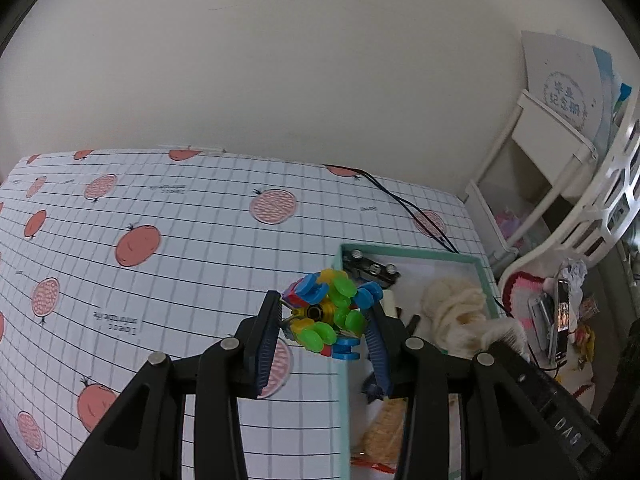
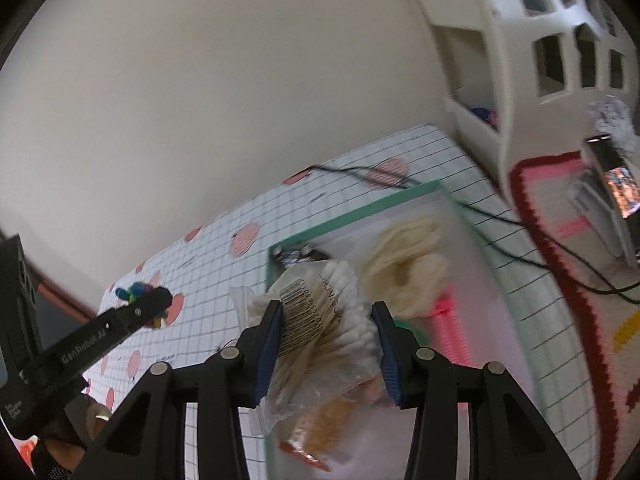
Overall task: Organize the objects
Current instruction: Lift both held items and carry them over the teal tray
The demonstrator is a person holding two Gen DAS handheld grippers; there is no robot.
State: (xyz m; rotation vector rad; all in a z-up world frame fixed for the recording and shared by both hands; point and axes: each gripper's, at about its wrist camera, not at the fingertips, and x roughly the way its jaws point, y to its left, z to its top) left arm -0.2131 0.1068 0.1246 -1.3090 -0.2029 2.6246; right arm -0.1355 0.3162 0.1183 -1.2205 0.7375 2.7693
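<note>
Both claws are loaded—your left claw (image 1: 324, 312) clamps the colourful toy (image 1: 328, 312), your right claw (image 2: 326, 328) the cotton-swab bag (image 2: 320, 320)—so lower each into the teal box (image 1: 400, 254) at lower right.

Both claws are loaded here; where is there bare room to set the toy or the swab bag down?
Free: the checked tablecloth left of the green-rimmed box, out toward the wall. Crowded: the box, holding cream yarn, a dark metal part and an orange packet. The left claw grips the colourful toy; the right claw grips the cotton swab bag.
</note>
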